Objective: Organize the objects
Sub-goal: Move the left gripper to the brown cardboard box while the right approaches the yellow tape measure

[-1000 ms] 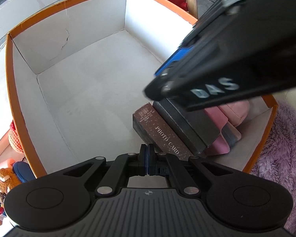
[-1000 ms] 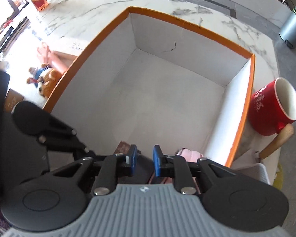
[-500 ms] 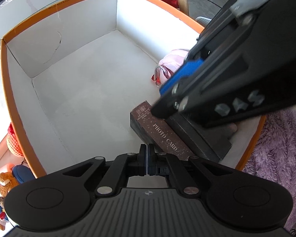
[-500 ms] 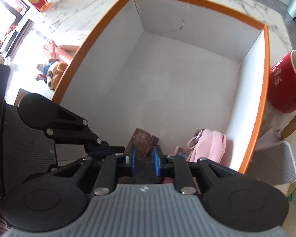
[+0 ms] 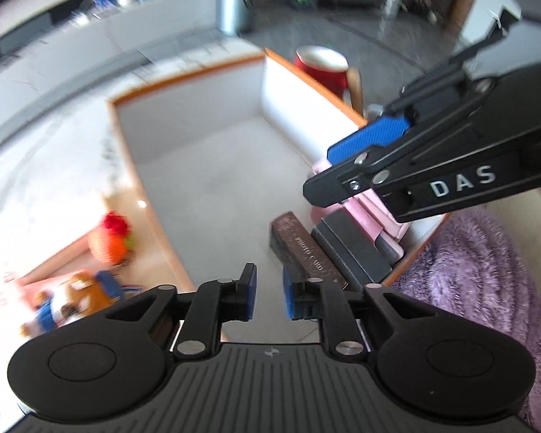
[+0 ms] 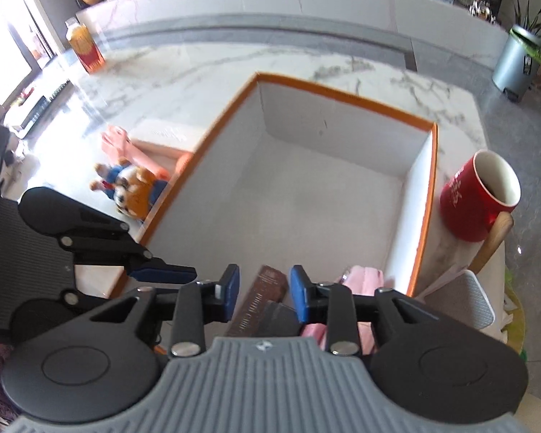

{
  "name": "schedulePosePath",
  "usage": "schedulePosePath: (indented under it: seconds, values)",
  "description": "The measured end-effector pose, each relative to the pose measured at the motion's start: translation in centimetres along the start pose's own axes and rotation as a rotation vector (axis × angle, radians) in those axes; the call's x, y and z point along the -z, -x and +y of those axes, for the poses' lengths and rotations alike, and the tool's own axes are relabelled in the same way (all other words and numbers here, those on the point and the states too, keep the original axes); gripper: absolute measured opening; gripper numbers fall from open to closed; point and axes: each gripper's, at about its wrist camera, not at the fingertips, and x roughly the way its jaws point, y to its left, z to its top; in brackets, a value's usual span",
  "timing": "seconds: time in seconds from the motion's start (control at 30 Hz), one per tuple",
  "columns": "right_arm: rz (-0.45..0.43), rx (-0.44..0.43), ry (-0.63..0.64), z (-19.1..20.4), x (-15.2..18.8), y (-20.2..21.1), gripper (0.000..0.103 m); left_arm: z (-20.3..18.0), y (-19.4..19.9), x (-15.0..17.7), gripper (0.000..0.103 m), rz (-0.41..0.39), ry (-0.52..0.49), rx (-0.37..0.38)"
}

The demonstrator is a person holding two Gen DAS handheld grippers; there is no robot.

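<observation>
- the left gripper (image 5: 269, 297) and the right gripper (image 6: 264, 294) both have their jaws just opening, spread on nothing.
- the brown photo card box (image 5: 306, 250) lies flat in the orange-rimmed carton (image 6: 420, 216) at its 5 o'clock corner, beside a dark case (image 5: 350, 247) and a pink pouch (image 5: 369, 213).
- the box is rigid, rectangular and probably light; pinch across its narrow sides.
- the pouch looks soft and padded.
</observation>
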Motion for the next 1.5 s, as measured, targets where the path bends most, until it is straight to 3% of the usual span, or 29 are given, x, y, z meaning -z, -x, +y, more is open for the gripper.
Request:
schedulePosePath:
  seconds: [0.1, 0.17, 0.23, 0.37, 0.5, 0.63, 0.8, 1.0, 1.07, 1.17, 1.27, 1.5]
  values:
    - [-0.101, -0.042, 0.01, 2.3, 0.6, 1.2, 0.04, 2.6, 3.0, -1.1, 0.03, -0.06, 0.07, -0.052]
    - [-0.136, -0.074, 0.027, 4.2, 0.8, 1.3, 0.04, 4.1, 4.6, 0.7, 0.035, -0.084, 0.138, -0.101]
    - [-0.152, -0.1, 0.037, 6.1, 1.0, 0.9, 0.042, 6.1, 6.4, 1.9, 0.045, -0.098, 0.2, -0.168]
    - [-0.157, -0.148, 0.053, 10.0, 1.2, -1.1, 0.044, 9.5, 8.4, 4.9, 0.049, -0.091, 0.291, -0.323]
    - [-0.137, -0.176, 0.081, 13.3, 1.5, -3.5, 0.045, 12.6, 12.2, 8.1, 0.053, -0.074, 0.384, -0.39]
    - [-0.104, -0.21, 0.091, 16.3, 1.7, -6.0, 0.05, 14.8, 13.0, 9.8, 0.063, -0.065, 0.447, -0.378]
    - [-0.084, -0.193, 0.108, 19.1, 1.4, -8.8, 0.051, 18.0, 9.8, 8.9, 0.066, -0.046, 0.524, -0.347]
    - [-0.054, -0.195, 0.137, 21.2, 0.9, -11.2, 0.051, 19.9, 8.6, 10.3, 0.067, -0.004, 0.517, -0.331]
    - [-0.032, -0.211, 0.16, 21.9, 1.0, -11.9, 0.052, 20.6, 8.8, 10.8, 0.066, 0.013, 0.519, -0.314]
    - [0.002, -0.236, 0.181, 22.8, 1.2, -12.8, 0.053, 21.0, 9.4, 12.2, 0.053, 0.05, 0.523, -0.29]
    - [0.033, -0.267, 0.184, 23.8, 1.3, -13.7, 0.055, 21.1, 10.4, 13.1, 0.052, 0.049, 0.526, -0.285]
    - [0.125, -0.269, 0.158, 25.9, 1.4, -16.2, 0.065, 20.3, 14.2, 15.7, 0.052, 0.025, 0.567, -0.374]
